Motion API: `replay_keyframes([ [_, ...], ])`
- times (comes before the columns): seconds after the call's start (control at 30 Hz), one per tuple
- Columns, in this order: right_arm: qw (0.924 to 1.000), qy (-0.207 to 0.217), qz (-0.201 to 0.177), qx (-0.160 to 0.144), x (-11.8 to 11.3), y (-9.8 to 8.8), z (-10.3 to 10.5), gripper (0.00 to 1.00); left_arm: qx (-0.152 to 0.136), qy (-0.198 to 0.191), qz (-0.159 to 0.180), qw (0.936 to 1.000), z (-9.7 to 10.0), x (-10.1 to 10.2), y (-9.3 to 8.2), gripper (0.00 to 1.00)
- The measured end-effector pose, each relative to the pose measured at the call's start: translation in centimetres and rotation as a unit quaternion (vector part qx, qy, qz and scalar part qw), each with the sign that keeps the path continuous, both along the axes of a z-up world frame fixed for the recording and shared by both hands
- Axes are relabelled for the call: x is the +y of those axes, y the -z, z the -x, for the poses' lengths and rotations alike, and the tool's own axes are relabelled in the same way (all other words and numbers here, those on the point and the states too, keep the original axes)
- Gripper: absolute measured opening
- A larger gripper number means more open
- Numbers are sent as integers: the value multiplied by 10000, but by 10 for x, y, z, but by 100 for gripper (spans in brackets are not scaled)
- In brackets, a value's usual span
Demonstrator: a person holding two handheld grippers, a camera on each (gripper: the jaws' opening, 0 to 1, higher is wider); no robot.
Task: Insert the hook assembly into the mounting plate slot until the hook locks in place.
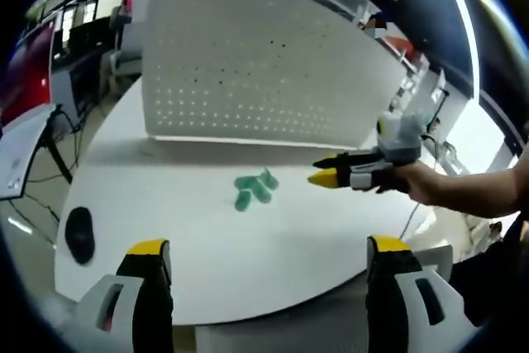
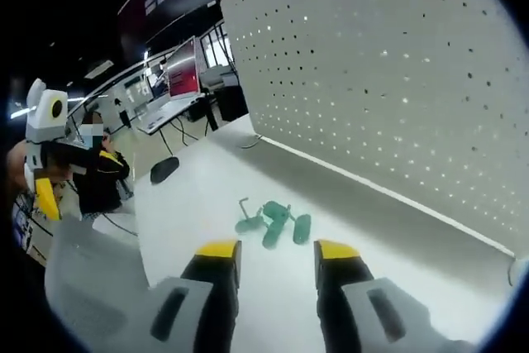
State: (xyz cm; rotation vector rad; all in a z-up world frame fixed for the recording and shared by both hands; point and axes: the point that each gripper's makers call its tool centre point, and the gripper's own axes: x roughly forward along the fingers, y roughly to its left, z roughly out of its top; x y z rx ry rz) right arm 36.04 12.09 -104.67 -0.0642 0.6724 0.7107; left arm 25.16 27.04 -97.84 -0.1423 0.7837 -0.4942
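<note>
The task is at its opening step: nothing is picked up yet. The teal hook pieces (image 2: 273,222) lie in a small cluster on the white table (image 1: 207,262), near the middle, a little in front of the upright white pegboard (image 2: 388,80) that serves as the mounting plate. In the right gripper view a thin bent metal hook lies just left of the cluster, touching it or nearly so.

The right gripper (image 2: 277,255) points down at the cluster from just above and near it, its yellow-tipped jaws slightly apart and empty. In the left gripper view it reaches in from the right, close to the pieces. The left gripper (image 1: 269,247) stays back at the near table edge, jaws wide apart and empty.

The next move likely calls for the right gripper to descend onto one hook piece and close on it, separating it from its neighbours, before carrying it to a pegboard slot.
</note>
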Motion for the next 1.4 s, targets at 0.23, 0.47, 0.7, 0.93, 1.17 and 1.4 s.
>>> replay_keyframes([
  [0.23, 9993, -10, -118, 353, 16, 24, -20, 27, 60, -36, -31, 10000, -1, 3, 3, 100],
  [0.47, 9984, -341, 301, 347, 32, 43, -33, 20, 59, -108, -71, 9999, -4, 8, 7, 100],
  [0.7, 9976, -275, 563, 310, 37, 55, -51, 16, 189, -74, -71, 9998, 1, 8, 14, 100],
  [0.93, 9949, -414, 867, 310, 43, 64, -61, 14, 214, -214, -59, 9995, -1, 19, 19, 99],
  [1.17, 9931, -493, 986, 407, 40, 73, -63, 4, 274, -297, -96, 9991, -2, 28, 23, 98],
  [1.4, 9943, -393, 917, 386, 35, 67, -64, 0, 255, -249, -118, 9993, -8, 26, 22, 98],
])
